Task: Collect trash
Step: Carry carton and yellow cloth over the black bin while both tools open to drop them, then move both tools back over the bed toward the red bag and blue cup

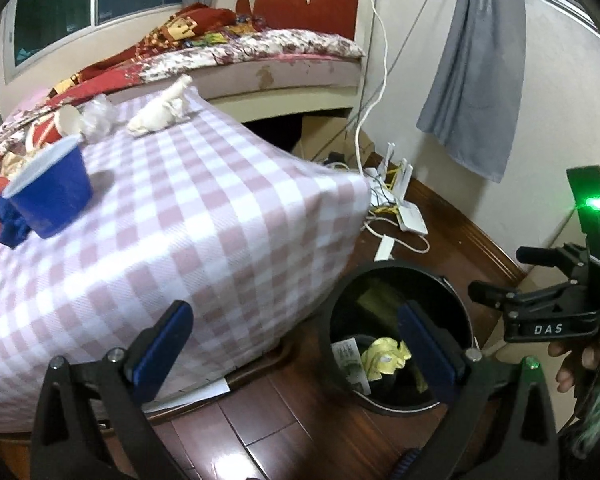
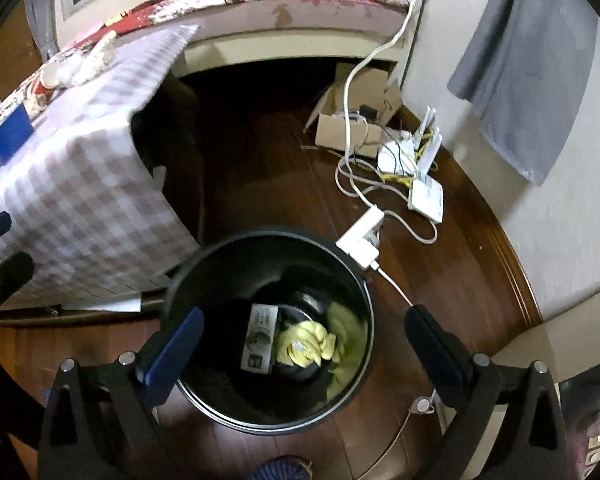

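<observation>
Left gripper [image 1: 296, 344]: fingers standing wide, gripping nothing, hovering low centre of the left wrist view between the checked surface [image 1: 188, 216] and the black bin [image 1: 400, 276].

Right gripper [image 2: 304, 346]: fingers likewise spread wide and empty, hanging directly above the bin mouth [image 2: 268, 240] at lower centre of the right wrist view.

Bin contents: crumpled yellow wrapper [image 2: 306, 342] and printed paper slip [image 2: 260, 338] lying at the bottom, already collected.

Trash remaining on the surface, upper left of the left wrist view: blue paper cup [image 1: 52, 196] standing upright near the left edge; crumpled clear plastic [image 1: 96, 118] further back; twisted white tissue wad [image 1: 160, 110] beside it, long axis running diagonally from lower left to upper right toward the bed [image 1: 284, 68]. Small white cup [image 1: 70, 120] lying just beside the plastic.

Deciding relation: remaining pieces lying up and to the left of both pairs of fingers, well apart from the bin. Left gripper judged nearer, already facing the surface; right gripper pointing down into the bin, away from them. Blue cup judged the closest piece.
</observation>
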Available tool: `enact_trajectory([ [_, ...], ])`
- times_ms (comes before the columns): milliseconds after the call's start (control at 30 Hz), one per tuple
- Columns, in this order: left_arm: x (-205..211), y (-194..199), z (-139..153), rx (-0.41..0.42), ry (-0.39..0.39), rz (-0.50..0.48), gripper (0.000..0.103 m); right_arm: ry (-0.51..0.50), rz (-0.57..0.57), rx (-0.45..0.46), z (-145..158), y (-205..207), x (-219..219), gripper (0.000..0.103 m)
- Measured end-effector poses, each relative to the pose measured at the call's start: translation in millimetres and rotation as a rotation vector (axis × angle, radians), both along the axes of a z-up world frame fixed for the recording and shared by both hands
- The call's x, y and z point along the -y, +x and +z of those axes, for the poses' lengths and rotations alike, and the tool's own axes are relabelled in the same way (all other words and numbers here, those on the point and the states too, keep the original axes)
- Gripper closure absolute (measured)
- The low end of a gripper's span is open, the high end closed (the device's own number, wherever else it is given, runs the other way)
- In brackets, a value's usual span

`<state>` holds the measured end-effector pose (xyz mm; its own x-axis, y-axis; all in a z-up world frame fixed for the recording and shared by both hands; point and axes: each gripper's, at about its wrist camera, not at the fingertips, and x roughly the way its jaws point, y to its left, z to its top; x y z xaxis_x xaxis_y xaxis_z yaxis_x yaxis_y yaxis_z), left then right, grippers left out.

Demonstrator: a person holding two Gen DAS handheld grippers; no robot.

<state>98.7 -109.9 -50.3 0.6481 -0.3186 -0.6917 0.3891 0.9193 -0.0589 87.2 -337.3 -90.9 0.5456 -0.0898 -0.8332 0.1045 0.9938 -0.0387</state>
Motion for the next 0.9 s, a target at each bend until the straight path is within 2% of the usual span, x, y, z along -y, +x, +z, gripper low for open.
enact_trajectory([
  [133, -6, 6, 8, 0.016, -0.011, 0.019, 0.001, 0.004, 0.017, 0.039, 16, 3, -12, 0.001],
  [367, -42, 4, 35, 0.071, -0.041, 0.086, 0.001, 0.032, 0.085, 0.116, 45, 13, -46, 0.001],
  [533, -82, 6, 47, 0.099, -0.046, 0.181, 0.001, 0.042, 0.175, 0.170, 65, 29, -87, 0.001],
  [800, -162, 15, 57, 0.149, -0.012, 0.361, 0.001, 0.076, 0.325, 0.246, 88, 52, -162, 0.001],
  [900, -190, 16, 56, 0.151, -0.035, 0.411, 0.001, 0.099, 0.375, 0.271, 91, 59, -191, 0.001],
])
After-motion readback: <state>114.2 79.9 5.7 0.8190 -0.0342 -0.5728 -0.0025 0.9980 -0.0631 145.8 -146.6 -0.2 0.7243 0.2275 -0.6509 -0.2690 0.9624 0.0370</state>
